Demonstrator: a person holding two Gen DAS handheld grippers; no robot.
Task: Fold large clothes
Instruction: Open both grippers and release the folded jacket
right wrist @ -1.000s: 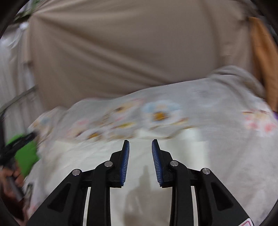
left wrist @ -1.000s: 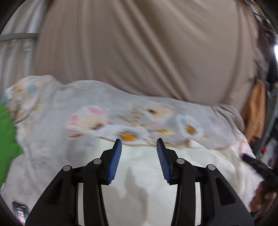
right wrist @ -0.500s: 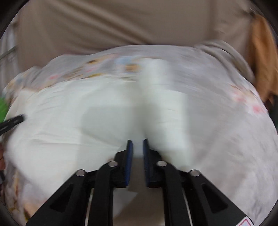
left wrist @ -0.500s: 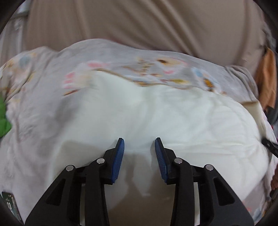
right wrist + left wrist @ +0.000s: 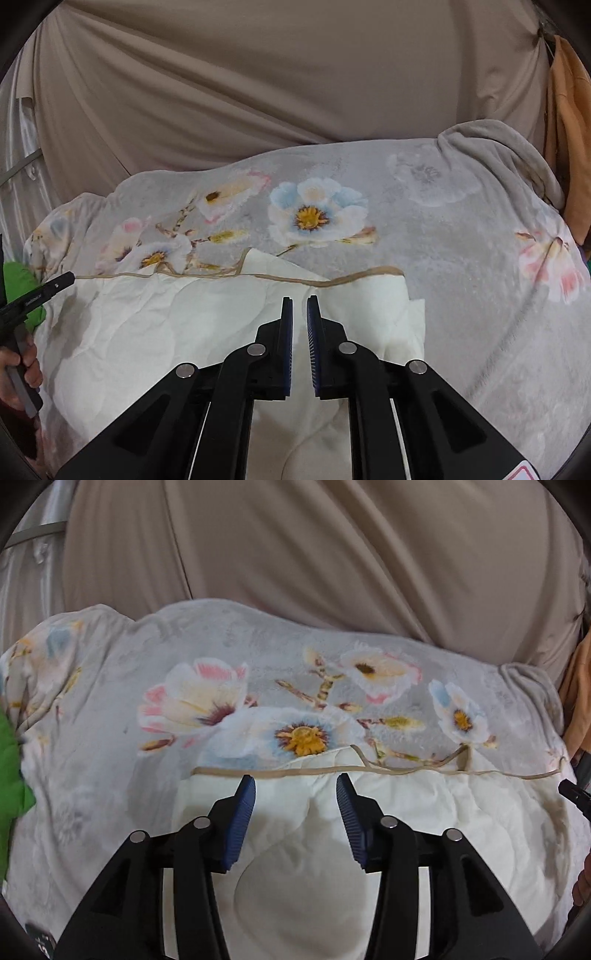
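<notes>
A cream quilted cloth with tan edging (image 5: 424, 812) (image 5: 166, 325) lies spread on a grey floral blanket (image 5: 110, 738) (image 5: 461, 240). My left gripper (image 5: 295, 786) is open and empty, hovering over the cloth near its far tan edge. My right gripper (image 5: 300, 306) has its jaws nearly closed with a narrow gap and nothing between them, over the cloth's right part near a folded corner (image 5: 406, 295). The right gripper shows at the right edge of the left wrist view (image 5: 576, 794); the left gripper shows at the left of the right wrist view (image 5: 37, 295).
A beige curtain (image 5: 332, 554) (image 5: 258, 74) hangs behind the blanket. A green cloth (image 5: 11, 775) (image 5: 18, 280) lies at the left. An orange cloth (image 5: 569, 147) hangs at the right.
Both grippers have pulled back and lifted from low over the cloth. The left gripper's jaws opened wider. The right jaws, which narrowed half a second ago, stay nearly closed.
</notes>
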